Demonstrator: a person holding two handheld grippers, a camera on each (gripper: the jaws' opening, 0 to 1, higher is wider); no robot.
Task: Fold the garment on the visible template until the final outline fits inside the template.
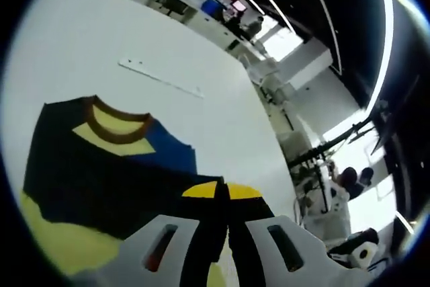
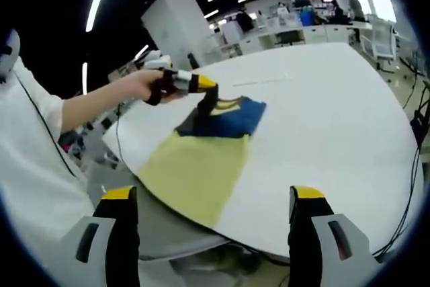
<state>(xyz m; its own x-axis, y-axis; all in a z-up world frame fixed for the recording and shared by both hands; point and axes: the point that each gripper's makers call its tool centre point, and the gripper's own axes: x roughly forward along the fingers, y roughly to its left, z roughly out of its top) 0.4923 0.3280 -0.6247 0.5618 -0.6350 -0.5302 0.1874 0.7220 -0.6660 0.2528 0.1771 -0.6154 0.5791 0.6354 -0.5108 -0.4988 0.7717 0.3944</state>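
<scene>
A dark navy garment point(image 1: 114, 173) with a blue panel, yellow inner neck and brown neckband lies on the white table. It rests across the far end of a yellow template point(image 2: 195, 166). My left gripper point(image 1: 222, 191) has its yellow-tipped jaws pressed together on a dark edge of the garment. From the right gripper view, a hand holds that left gripper point(image 2: 201, 89) above the garment point(image 2: 232, 117), with fabric pulled up to its tip. My right gripper point(image 2: 215, 199) is well back over the table's near edge, its jaws wide apart with nothing between them.
The white table point(image 2: 336, 105) stretches far to the right of the garment. A thin pale strip point(image 1: 161, 78) lies on it beyond the collar. A person's white sleeve point(image 2: 33, 152) is at the left. Benches, equipment and people stand past the table's edges.
</scene>
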